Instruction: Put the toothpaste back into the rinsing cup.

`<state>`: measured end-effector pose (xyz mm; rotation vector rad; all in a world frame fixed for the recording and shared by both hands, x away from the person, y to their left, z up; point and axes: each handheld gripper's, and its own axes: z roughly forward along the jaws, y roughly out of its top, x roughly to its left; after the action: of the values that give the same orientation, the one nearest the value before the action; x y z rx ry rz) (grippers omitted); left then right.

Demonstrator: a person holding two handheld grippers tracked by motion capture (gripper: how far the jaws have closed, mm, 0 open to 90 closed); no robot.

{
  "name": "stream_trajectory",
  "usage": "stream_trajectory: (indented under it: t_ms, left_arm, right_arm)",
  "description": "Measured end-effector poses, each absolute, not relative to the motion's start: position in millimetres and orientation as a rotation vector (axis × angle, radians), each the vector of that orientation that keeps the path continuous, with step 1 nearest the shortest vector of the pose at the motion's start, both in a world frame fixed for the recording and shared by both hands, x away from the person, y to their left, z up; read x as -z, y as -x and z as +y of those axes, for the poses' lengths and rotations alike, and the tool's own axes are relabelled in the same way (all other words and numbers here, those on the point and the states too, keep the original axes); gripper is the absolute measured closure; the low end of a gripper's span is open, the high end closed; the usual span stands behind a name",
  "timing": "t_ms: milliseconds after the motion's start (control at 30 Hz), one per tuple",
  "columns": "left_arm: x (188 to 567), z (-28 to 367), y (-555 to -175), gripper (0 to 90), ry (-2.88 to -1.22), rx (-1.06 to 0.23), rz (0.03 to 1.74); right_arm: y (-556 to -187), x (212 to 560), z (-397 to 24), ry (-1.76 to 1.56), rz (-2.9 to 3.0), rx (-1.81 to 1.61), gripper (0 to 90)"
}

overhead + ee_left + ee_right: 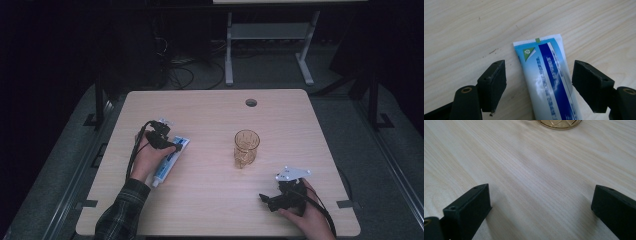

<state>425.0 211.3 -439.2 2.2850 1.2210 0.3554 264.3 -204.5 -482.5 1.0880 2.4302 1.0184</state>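
A white and blue toothpaste tube (167,165) lies flat on the left part of the pale wooden table (210,115), cap end towards the person. My left gripper (172,145) stands over its flat crimped end. In the left gripper view the tube (546,75) runs between the two black pads, and the left gripper (540,85) is open with a gap on each side of the tube. An amber patterned glass (246,148) stands upright near the table's middle. My right gripper (264,198) rests low at the front right, pointing left. It is the open right gripper (540,207) over bare wood, with the glass base (560,123) farther ahead.
A round cable hole (251,102) sits near the table's far edge. Beyond the table stand a white desk frame (270,30) and loose cables (180,70) on the dark floor. A plaid sleeve (120,210) comes in at the front left.
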Motion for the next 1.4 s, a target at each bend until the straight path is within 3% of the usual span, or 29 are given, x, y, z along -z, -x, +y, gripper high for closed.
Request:
stream_trajectory:
  t_ms: [600,1400]
  left_arm:
    - [453,197,-425,27.4,-2.354,-0.387,1.235]
    - [442,194,-421,64.3,-2.386,-0.303,1.31]
  right_arm:
    - [-264,483,-205,-1.087,2.43,-1.019,1.6]
    - [-264,483,-205,-1.085,2.431,-1.018,1.7]
